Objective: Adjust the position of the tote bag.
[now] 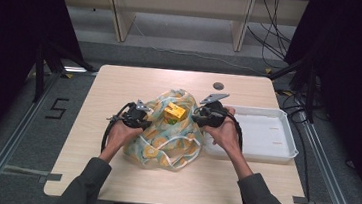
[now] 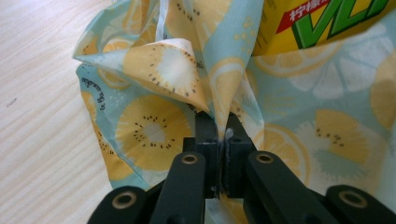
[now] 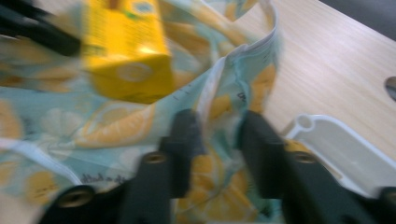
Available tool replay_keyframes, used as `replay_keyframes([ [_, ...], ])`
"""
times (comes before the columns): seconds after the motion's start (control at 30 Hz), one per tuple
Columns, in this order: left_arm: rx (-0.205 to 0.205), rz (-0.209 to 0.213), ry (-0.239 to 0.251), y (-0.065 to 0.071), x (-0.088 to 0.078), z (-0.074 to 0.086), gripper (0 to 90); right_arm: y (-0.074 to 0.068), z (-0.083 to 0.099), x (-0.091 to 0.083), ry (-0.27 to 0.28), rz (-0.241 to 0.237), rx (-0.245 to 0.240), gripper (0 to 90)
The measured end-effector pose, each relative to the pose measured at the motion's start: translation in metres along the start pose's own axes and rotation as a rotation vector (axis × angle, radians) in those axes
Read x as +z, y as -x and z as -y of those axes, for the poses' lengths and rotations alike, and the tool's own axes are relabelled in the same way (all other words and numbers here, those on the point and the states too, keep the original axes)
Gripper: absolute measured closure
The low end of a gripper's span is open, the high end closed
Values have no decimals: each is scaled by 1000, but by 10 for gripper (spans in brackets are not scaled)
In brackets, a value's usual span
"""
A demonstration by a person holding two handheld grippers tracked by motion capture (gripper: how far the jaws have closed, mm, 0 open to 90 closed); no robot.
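The fruit-print fabric bag (image 1: 170, 136) lies mid-table, a yellow carton (image 1: 174, 112) resting on it toward 12 o'clock. Left gripper (image 2: 218, 135) is clenched on a fold; right gripper (image 3: 218, 135) stands parted around the hem. The cloth looks light, limp and slippery, so the hems seem the best places to pinch

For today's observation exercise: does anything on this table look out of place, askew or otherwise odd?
Nothing spilled or damaged. The fruit-print bag lies crumpled, with a yellow carton tilted at its mouth. The left gripper pinches a fold of it; the right gripper straddles its rim, open. The white tray sits square.
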State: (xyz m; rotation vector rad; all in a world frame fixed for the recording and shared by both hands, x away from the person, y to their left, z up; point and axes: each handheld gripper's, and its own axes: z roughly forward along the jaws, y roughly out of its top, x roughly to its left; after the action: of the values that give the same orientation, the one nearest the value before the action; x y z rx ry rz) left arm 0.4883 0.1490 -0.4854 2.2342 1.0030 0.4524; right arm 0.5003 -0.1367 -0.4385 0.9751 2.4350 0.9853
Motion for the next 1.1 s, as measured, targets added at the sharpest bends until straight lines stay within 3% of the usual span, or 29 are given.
replay_keyframes([
  [0.03,17,1,-1,-1,0,0,874,3,1,10,13,27,-1,837],
  [0.07,35,3,-22,-2,-1,1,874,7,1,14,18,38,-13,867],
  [0.1,16,8,-8,0,0,3,874,11,0,17,13,59,-17,890],
  [0.13,8,13,-14,0,0,5,873,16,-1,23,22,88,-11,900],
  [0.2,31,19,-21,0,-2,9,873,20,-3,32,-7,94,-12,900],
  [0.27,38,41,-51,0,-5,13,872,19,-4,42,-57,128,-62,900],
  [0.3,34,32,-27,1,-4,16,872,19,-5,47,-76,143,-94,900],
  [0.37,21,49,-26,5,-6,22,872,18,-8,54,-99,143,-113,900],
  [0.43,14,65,-27,10,-9,27,870,19,-11,59,-101,126,-100,900],
  [0.5,42,73,-52,12,-13,29,867,22,-14,62,-112,113,-90,900],
  [0.6,27,84,-31,14,-18,32,865,25,-15,67,-122,101,-58,900],
  [0.63,33,87,-48,14,-20,33,865,26,-14,68,-124,90,-48,900],
  [0.7,33,93,-38,13,-20,34,864,29,-11,70,-119,87,-57,856],
  [0.73,32,102,-52,12,-21,35,863,29,-10,71,-107,85,-34,809],
  [0.77,23,112,-62,11,-21,35,862,30,-10,69,-113,87,-23,740],
  [0.8,13,97,-39,11,-20,37,862,30,-11,65,-83,99,-2,699],
  [0.83,20,97,-46,10,-21,37,861,29,-11,59,-61,95,6,676],
  [0.87,17,100,-53,10,-22,38,860,30,-12,51,-38,101,-21,630],
  [0.93,2,100,-48,9,-22,38,859,29,-14,32,7,135,-26,560],
  [0.97,8,97,-47,8,-23,38,858,28,-13,21,42,137,2,558],
  [1.0,7,97,-47,8,-24,38,858,28,-9,10,103,112,15,558],
  [1.03,6,95,-42,8,-24,38,858,27,-6,5,126,102,14,548],
  [1.1,-5,103,-47,8,-24,38,857,21,-3,-9,111,79,-17,540],
])
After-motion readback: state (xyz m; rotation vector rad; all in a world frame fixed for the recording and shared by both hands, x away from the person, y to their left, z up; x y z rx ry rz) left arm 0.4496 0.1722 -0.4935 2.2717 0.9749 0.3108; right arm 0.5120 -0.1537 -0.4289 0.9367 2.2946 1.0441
